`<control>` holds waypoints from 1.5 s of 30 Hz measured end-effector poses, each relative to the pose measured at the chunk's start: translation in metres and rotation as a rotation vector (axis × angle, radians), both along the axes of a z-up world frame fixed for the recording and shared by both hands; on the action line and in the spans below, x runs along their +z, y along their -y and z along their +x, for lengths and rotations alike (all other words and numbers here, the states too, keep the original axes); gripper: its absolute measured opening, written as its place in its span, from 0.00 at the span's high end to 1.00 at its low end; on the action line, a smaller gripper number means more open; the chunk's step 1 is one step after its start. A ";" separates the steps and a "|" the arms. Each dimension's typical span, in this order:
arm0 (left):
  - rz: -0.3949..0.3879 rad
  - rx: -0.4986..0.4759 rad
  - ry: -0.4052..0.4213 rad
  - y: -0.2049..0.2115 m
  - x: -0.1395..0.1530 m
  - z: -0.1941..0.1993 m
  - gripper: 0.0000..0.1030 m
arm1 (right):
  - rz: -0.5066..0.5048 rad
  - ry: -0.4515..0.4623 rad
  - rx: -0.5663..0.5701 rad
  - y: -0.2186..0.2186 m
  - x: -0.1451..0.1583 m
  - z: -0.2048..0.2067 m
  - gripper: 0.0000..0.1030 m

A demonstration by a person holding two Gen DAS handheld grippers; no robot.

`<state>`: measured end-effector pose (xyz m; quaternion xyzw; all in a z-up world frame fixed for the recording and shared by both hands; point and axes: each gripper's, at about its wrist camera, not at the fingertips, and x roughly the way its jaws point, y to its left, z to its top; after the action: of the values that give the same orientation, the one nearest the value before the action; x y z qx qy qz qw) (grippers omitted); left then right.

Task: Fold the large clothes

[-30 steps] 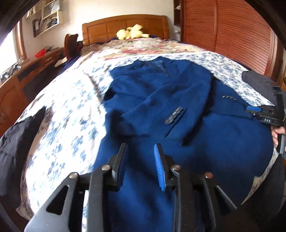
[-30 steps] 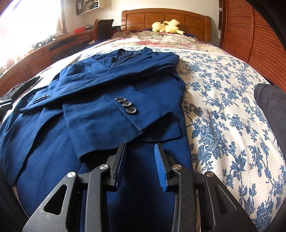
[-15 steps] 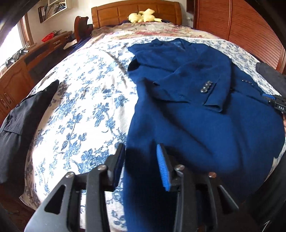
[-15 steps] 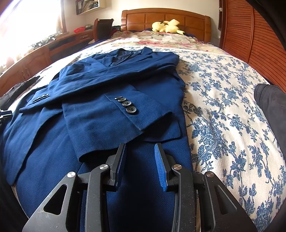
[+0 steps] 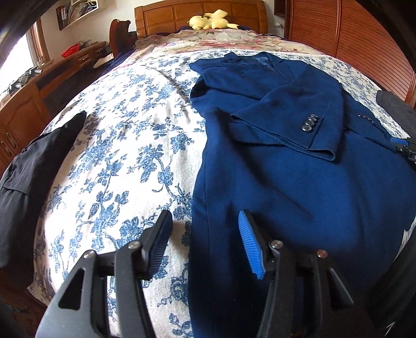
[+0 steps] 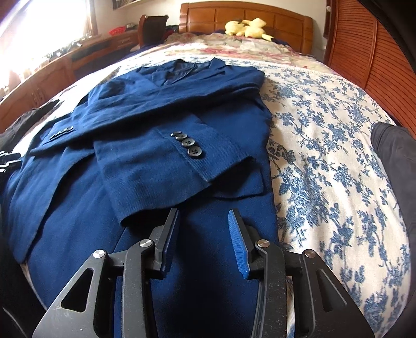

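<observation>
Bedroom: a bed with a blue-floral white bedspread (image 5: 124, 161) fills both views, wooden headboard (image 6: 249, 19) at the far end, slatted wooden wardrobe doors (image 6: 364, 49) along the right wall, wooden desk (image 5: 39, 85) under a bright window on the left. A wall shelf (image 5: 78, 10) holds books or files; contents too small to tell. A red basket (image 5: 70, 50) sits on the desk.

Navy blazer (image 5: 299, 182) lies flat on the right half of the bed, collar far, hem near, both sleeves folded across the front, cuff buttons (image 6: 187, 145) showing. Dark garment (image 5: 28, 182) lies at the left bed edge, another dark garment (image 6: 395, 156) at the right edge, both apart from the blazer. Yellow plush toy (image 5: 212, 22) rests by the headboard.

Left gripper (image 5: 205, 221) hovers over the blazer's near left edge, jaws opening, moderately wide, nothing pinched. Right gripper (image 6: 204, 217) is over the blazer's lower right part just below the folded sleeve, jaws opening, narrower gap, nothing gripped.
</observation>
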<state>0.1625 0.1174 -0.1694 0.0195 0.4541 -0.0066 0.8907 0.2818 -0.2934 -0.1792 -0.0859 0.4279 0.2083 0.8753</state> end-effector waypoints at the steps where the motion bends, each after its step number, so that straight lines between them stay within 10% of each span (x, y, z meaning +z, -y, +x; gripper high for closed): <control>1: -0.004 0.002 0.002 -0.001 0.000 0.000 0.49 | -0.008 -0.003 0.000 0.002 0.003 -0.003 0.61; 22: 0.003 0.002 0.028 0.001 -0.001 -0.006 0.49 | 0.000 -0.093 -0.045 0.057 0.011 -0.045 0.51; 27: -0.004 -0.007 0.033 0.000 0.000 -0.008 0.49 | 0.040 -0.097 -0.007 0.045 0.010 -0.043 0.69; 45: -0.042 -0.044 0.076 0.004 0.007 -0.045 0.49 | 0.051 -0.128 0.010 0.043 0.005 -0.039 0.71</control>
<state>0.1178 0.1131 -0.1628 0.0111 0.4192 -0.0350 0.9072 0.2426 -0.3363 -0.1745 -0.0522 0.4773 0.2284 0.8469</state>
